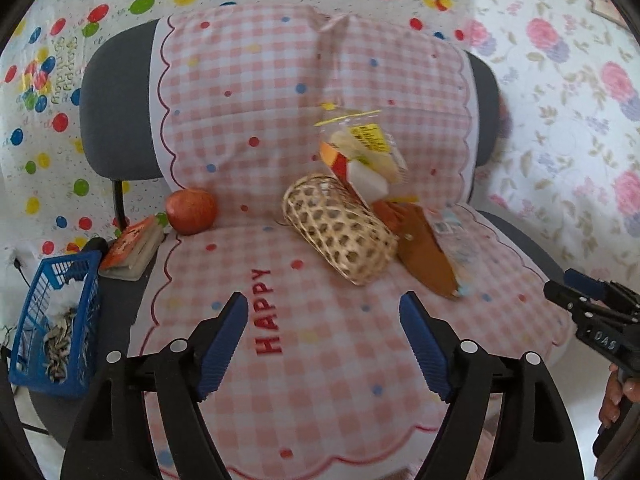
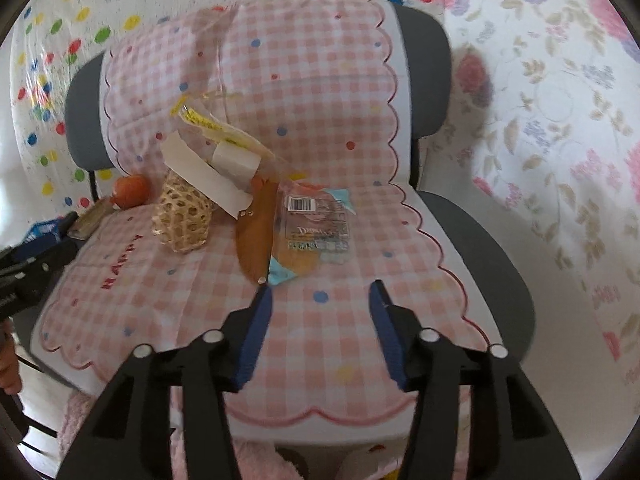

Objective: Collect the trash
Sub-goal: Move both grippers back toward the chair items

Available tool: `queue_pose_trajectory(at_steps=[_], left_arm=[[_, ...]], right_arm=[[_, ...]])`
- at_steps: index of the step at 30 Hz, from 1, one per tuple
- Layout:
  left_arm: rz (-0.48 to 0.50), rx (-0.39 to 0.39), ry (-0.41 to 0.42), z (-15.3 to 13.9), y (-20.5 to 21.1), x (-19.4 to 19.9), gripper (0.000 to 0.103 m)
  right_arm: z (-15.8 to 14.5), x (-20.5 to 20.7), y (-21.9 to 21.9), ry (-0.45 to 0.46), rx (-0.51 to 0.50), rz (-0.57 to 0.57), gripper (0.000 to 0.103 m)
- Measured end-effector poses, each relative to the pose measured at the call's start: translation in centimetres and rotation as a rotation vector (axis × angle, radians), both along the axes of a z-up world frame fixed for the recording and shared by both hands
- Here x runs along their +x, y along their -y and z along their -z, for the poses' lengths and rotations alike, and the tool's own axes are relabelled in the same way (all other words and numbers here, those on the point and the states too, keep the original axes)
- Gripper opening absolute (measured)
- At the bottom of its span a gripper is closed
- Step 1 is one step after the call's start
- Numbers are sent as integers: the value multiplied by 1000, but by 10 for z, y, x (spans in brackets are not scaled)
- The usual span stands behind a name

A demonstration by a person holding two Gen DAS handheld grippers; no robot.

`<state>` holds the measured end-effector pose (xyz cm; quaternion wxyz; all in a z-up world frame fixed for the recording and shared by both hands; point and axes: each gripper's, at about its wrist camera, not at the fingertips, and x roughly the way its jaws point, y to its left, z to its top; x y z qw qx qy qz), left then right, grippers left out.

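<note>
A clear snack wrapper with a barcode [image 2: 316, 228] lies flat on the pink checked chair cover [image 2: 320, 352]; it also shows in the left wrist view [image 1: 448, 240]. A clear bag with yellow print and white pieces [image 1: 364, 152] leans against the backrest, above a woven basket lying on its side [image 1: 340, 228]; the bag [image 2: 224, 148] and the basket [image 2: 184, 216] also show in the right wrist view. A brown leather piece [image 2: 256, 236] lies beside the wrapper. My left gripper [image 1: 324, 340] is open and empty over the seat front. My right gripper [image 2: 320, 328] is open and empty, just short of the wrapper.
A red apple [image 1: 192, 210] sits at the seat's left edge beside a small book [image 1: 134, 246]. A blue plastic crate [image 1: 56, 320] with scraps stands left of the chair. The right gripper shows at the right edge of the left wrist view [image 1: 592, 308].
</note>
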<state>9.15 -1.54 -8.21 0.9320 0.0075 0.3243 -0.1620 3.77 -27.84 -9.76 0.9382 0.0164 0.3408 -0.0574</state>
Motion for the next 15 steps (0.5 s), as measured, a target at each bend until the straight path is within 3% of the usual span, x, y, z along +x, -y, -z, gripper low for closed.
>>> queue_pose_trajectory(at_steps=[3,12,15], left_arm=[[-18,3,-13,7,1,19,78],[-36,15,-64,33,1,55,78],[-33,15,-70,37,1,59,78]], right_arm=[[10,28,-3,-31,-5,-17,39],[45,97,-13,-109,-6,-36,40],[54,110,-23,-133,-50,-43,40]])
